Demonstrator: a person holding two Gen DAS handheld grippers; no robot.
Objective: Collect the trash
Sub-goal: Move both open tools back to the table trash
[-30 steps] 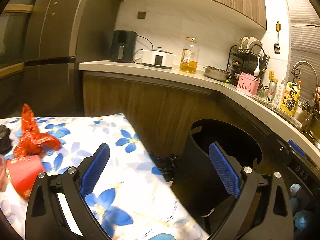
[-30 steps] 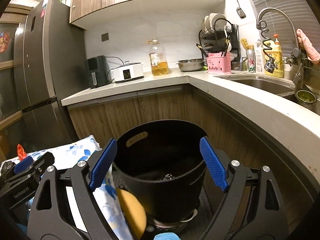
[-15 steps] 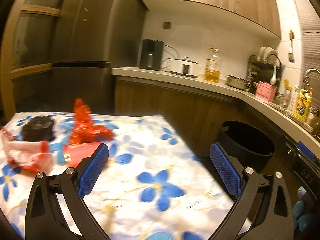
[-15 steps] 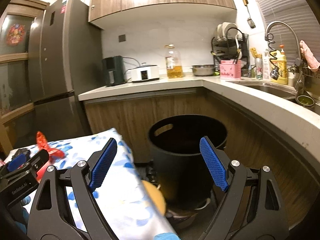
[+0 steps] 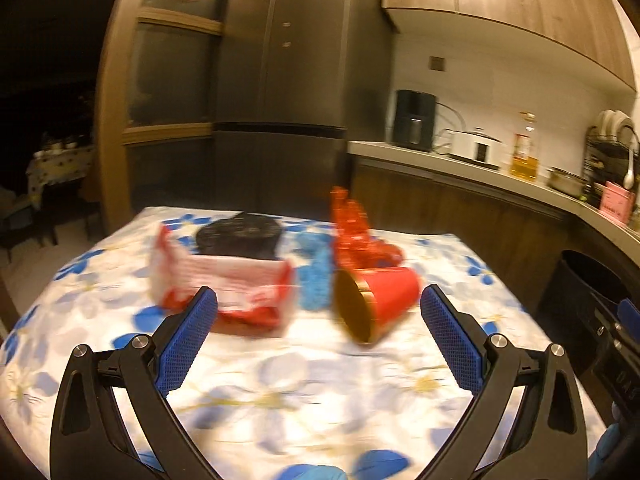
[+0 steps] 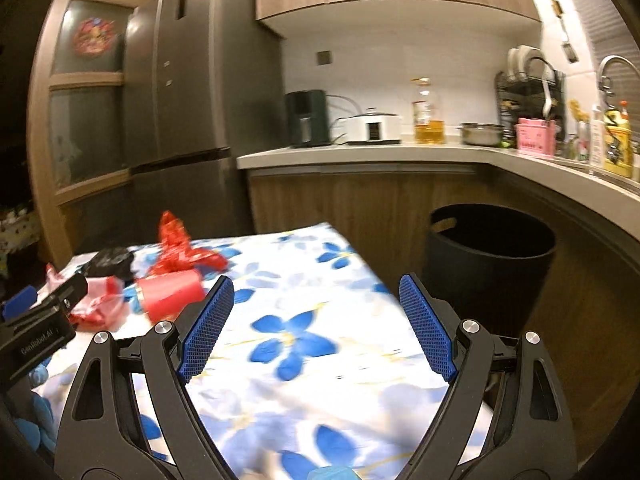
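- While both views are pretty blurry, the trash is easy to spot: it's a small cluster on the far part of the floral tablecloth (image 5: 280,364) covering the worktop.
- Red cup (image 5: 378,298) lies on its side, gold-looking rim facing the left wrist camera.
- Right behind it there's a crinkly red wrapper (image 5: 354,232) sticking up, shiny like foil.
- Left of the cup sits a crumpled red-and-white packet (image 5: 224,284), and behind that a black wad (image 5: 240,236), looks like a bag but can't say for sure.
- Something blue and fuzzy (image 5: 314,276) shows between packet and cup; too smeared to tell what.
- Left gripper (image 5: 318,320) has its jaws spread wide with nothing in them, pointed at the pile, short of it.
- Right gripper (image 6: 316,322) is also wide open and empty, over bare cloth, with the trash off to its left.
- Black bin (image 6: 488,264) stands on the floor just past the cloth's right edge, by the wooden cabinets (image 6: 360,200).
- Nothing sits between the left gripper and the pile.
- Right wrist view shows the whole bin plus the left gripper's body at the left edge; the left wrist view only catches a sliver of bin but gets the trash head-on.
- Fridge (image 5: 288,80) behind it all.
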